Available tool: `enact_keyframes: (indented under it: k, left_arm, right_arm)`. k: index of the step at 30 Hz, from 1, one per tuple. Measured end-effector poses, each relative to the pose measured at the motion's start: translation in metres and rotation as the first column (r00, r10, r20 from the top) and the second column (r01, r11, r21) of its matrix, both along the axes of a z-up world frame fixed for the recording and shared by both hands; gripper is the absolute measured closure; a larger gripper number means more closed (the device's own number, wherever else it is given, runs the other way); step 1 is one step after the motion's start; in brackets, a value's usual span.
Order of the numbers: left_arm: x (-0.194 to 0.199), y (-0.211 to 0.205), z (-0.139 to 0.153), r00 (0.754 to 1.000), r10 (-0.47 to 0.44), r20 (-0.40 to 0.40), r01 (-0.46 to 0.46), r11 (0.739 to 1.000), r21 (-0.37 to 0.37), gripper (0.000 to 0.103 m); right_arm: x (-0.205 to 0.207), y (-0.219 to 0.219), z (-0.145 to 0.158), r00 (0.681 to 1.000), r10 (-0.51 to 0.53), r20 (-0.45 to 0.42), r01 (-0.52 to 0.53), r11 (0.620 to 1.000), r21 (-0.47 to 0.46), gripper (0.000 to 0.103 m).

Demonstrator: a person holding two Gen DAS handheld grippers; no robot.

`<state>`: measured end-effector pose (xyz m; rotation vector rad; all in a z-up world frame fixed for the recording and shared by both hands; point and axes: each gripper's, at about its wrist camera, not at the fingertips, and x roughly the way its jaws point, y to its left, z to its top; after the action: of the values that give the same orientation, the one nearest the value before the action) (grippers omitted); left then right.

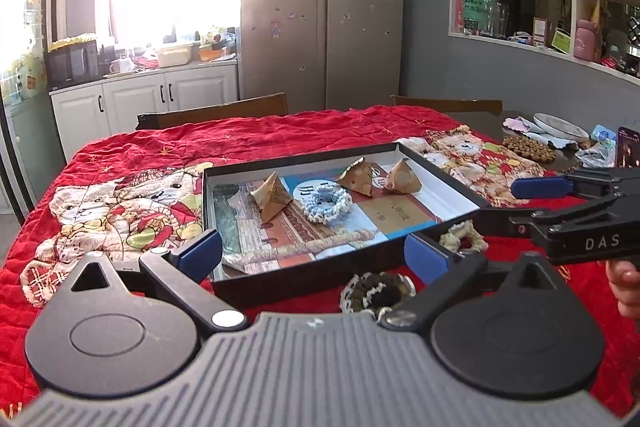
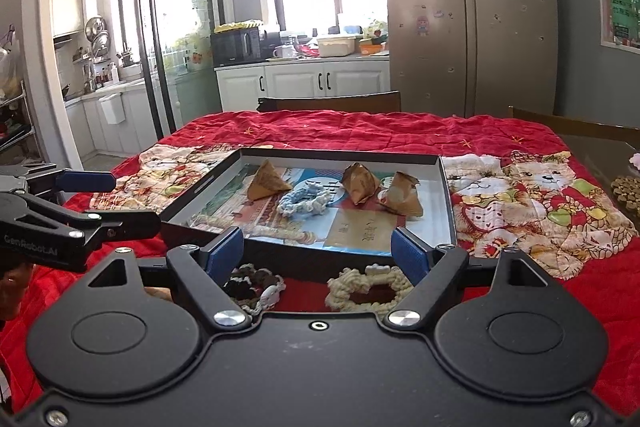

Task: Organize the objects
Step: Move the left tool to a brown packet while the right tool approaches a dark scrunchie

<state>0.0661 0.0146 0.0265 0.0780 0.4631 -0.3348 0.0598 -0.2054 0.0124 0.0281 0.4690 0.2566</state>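
Observation:
A black-walled tray [image 1: 288, 279] [image 2: 340, 153] lies on the red cloth. Inside it are three brown pyramid packets [image 1: 272, 199] [image 2: 360, 183] and a blue-white scrunchie [image 1: 326, 203] [image 2: 306, 201]. On the cloth in front of the tray lie a dark brown scrunchie [image 1: 376, 291] [image 2: 252, 285] and a cream scrunchie [image 1: 464, 239] [image 2: 368, 289]. My left gripper [image 1: 312, 253] [image 2: 120, 201] hovers open at the tray's near left, holding nothing. My right gripper [image 2: 318, 257] [image 1: 504, 205] is open above both loose scrunchies, touching neither.
A red quilted cloth with bear prints [image 1: 132, 203] covers the table. At the far right sit a plate [image 1: 560, 125], a beaded mat [image 1: 528, 147] and small packets. Two wooden chair backs [image 2: 332, 103] stand behind the table. A hand [image 1: 624, 279] holds the right gripper.

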Motion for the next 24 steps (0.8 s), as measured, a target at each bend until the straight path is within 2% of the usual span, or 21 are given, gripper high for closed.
enact_keyframes:
  k: [15, 24]
  left_arm:
    - [-0.016, 0.01, -0.015, 0.998, -0.034, -0.044, 0.034, 0.999, 0.004, 0.001]
    - [-0.02, 0.009, -0.043, 0.991, -0.071, -0.113, 0.075, 0.996, 0.038, 0.0]
  right_arm:
    - [-0.01, 0.008, -0.015, 0.999, 0.034, -0.026, -0.034, 0.999, -0.003, 0.023]
    - [-0.012, 0.014, -0.031, 0.993, 0.116, -0.038, -0.116, 0.993, 0.009, 0.025]
